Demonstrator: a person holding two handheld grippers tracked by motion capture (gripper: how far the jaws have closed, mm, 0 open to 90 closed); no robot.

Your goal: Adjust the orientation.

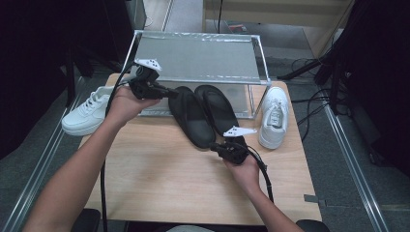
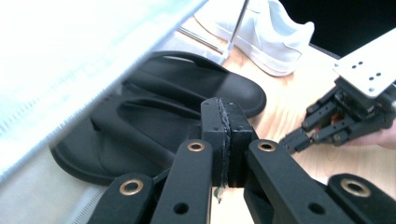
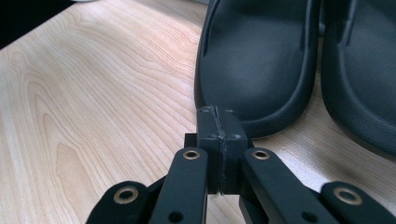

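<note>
Two black slippers lie side by side on the wooden table [image 1: 159,179], the left slipper [image 1: 191,116] nearer me and the right slipper [image 1: 220,108] behind it, toes under the rack. My left gripper [image 1: 170,93] is raised beside the left slipper's toe end, its pads pressed together with nothing between them [image 2: 222,140]. My right gripper [image 1: 214,147] rests low by the left slipper's heel [image 3: 261,60], shut and empty [image 3: 219,140]. It also appears at the right of the left gripper view as the right gripper [image 2: 299,140].
A metal-framed rack [image 1: 193,58] with a mesh shelf stands at the table's far edge. One white sneaker [image 1: 273,116] sits right of the slippers, another white sneaker [image 1: 87,113] at the table's left edge. Cables trail from both grippers.
</note>
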